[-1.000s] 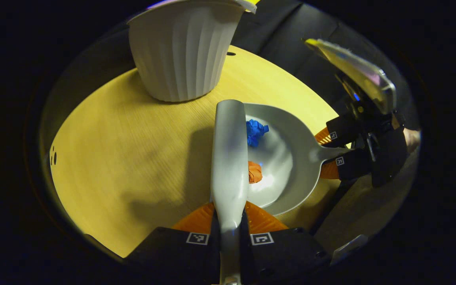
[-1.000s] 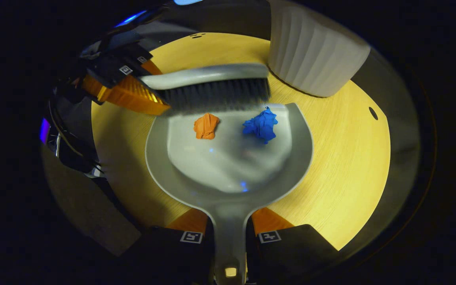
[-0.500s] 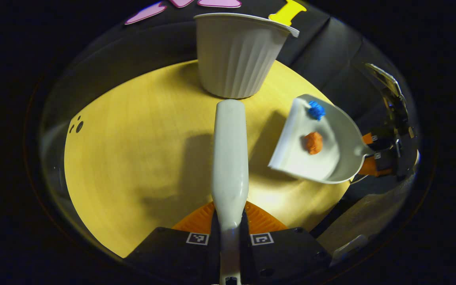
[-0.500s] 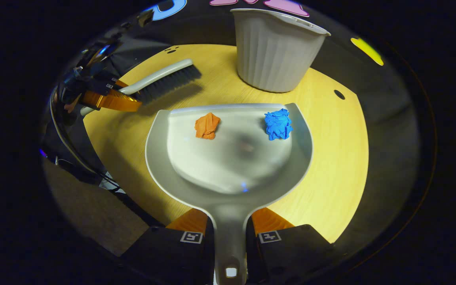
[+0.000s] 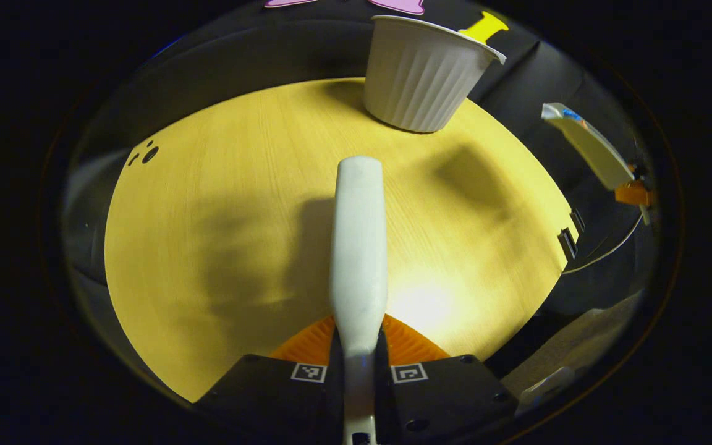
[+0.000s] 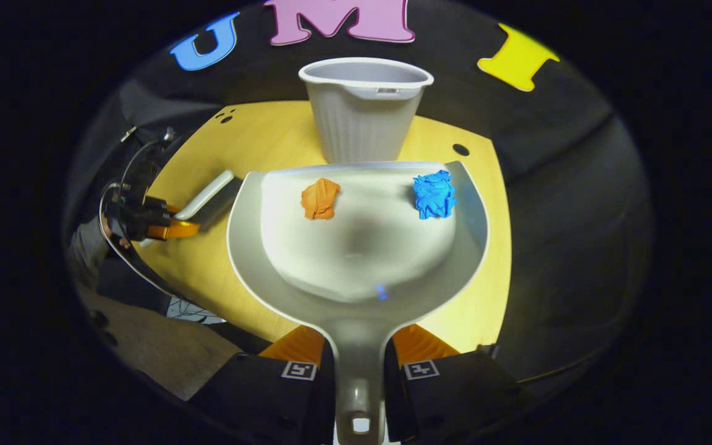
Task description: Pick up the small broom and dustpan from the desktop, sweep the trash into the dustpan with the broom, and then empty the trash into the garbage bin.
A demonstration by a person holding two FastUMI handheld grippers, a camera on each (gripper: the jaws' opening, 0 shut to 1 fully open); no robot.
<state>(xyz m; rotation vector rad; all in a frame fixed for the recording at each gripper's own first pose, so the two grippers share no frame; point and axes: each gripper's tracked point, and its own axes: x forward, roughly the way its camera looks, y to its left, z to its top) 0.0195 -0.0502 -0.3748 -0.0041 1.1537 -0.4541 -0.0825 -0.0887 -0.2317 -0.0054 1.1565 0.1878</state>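
My right gripper (image 6: 359, 343) is shut on the handle of the grey dustpan (image 6: 362, 259), which hangs level above the wooden table (image 6: 257, 133). An orange paper wad (image 6: 320, 198) and a blue paper wad (image 6: 434, 193) lie near the pan's front lip. The white ribbed garbage bin (image 6: 365, 108) stands upright just beyond that lip. My left gripper (image 5: 359, 337) is shut on the small broom (image 5: 359, 247), held over the table with its pale back towards the camera. In the left gripper view the dustpan (image 5: 584, 145) shows edge-on, high at the far right. The bin (image 5: 421, 80) stands at the table's far side.
The table (image 5: 220, 247) has small holes (image 5: 146, 153) near its far left corner and a round hole (image 6: 461, 149) beside the bin. A cable (image 5: 603, 250) hangs off the right edge. Floor (image 6: 164, 352) lies below the near edge.
The dustpan has risen off the table with both wads in it and now faces the bin. The broom has drawn back from the pan, away to the left.
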